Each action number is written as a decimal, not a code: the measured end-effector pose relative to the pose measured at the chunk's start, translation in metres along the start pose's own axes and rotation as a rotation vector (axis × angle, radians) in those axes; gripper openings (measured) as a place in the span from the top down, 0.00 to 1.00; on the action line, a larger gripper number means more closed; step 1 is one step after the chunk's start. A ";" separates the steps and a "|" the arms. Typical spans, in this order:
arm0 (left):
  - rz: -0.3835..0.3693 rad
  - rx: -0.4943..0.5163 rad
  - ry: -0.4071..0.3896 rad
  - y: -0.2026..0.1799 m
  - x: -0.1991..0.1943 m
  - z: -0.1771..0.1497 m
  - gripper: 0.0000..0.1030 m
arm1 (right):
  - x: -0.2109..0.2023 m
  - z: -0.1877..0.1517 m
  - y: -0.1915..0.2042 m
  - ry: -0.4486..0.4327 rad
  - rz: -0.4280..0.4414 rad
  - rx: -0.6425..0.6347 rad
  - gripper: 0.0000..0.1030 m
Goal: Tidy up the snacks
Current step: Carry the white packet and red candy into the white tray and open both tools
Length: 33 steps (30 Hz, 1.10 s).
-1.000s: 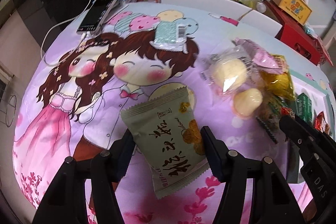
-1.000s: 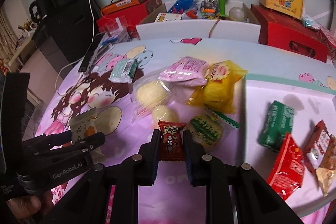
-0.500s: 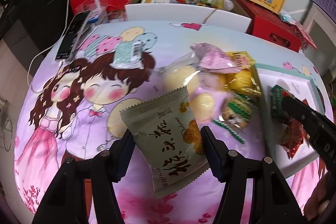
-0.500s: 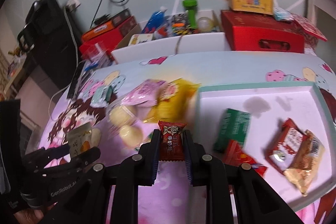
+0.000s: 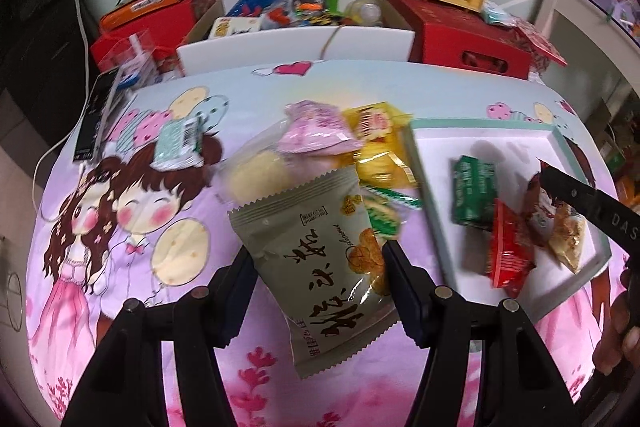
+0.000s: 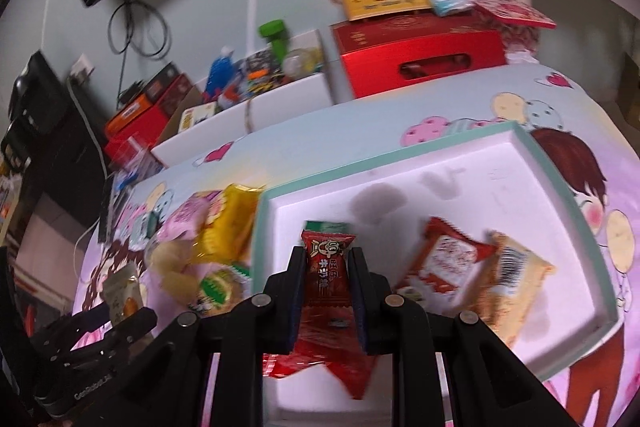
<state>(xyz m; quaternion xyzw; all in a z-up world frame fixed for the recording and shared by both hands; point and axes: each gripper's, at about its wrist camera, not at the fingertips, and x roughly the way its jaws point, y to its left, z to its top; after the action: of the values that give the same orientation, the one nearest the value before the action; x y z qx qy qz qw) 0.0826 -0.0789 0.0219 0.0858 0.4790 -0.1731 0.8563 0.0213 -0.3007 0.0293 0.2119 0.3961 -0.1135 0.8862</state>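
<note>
Left gripper (image 5: 318, 279): clamped on the grey-green snack packet (image 5: 320, 267), lower centre, held above the cloth, not yet over the tray.
Right gripper (image 6: 327, 291): closed tight on the small red candy packet (image 6: 327, 267), lower centre, over the white tray (image 6: 568, 195).
Risk, drop: grey-green packet is gripped by its sides; it may buckle and slip.
Risk, crowding: loose snack pile (image 5: 360, 163) lies just beside the tray's left rim; a low pass may snag it.
Risk, collision: both grippers head for one tray.
Surface: cartoon-print cloth (image 5: 120, 227).
Room: red boxes (image 6: 420, 55), cables, upper frame.
</note>
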 end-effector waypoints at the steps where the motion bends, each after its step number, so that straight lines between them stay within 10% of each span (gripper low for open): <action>1: -0.006 0.009 -0.001 -0.005 0.000 0.001 0.38 | -0.001 0.001 -0.007 -0.001 -0.003 0.017 0.78; 19: -0.092 0.197 0.008 -0.086 0.042 0.045 0.38 | 0.028 0.012 -0.044 0.017 -0.038 0.062 0.78; 33: 0.074 0.349 0.031 -0.121 0.090 0.074 0.38 | 0.029 0.015 -0.059 0.011 -0.037 0.095 0.78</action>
<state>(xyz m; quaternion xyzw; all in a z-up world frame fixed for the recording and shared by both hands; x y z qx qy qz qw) 0.1382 -0.2327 -0.0133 0.2532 0.4515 -0.2207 0.8266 0.0284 -0.3605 -0.0001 0.2471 0.3991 -0.1476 0.8706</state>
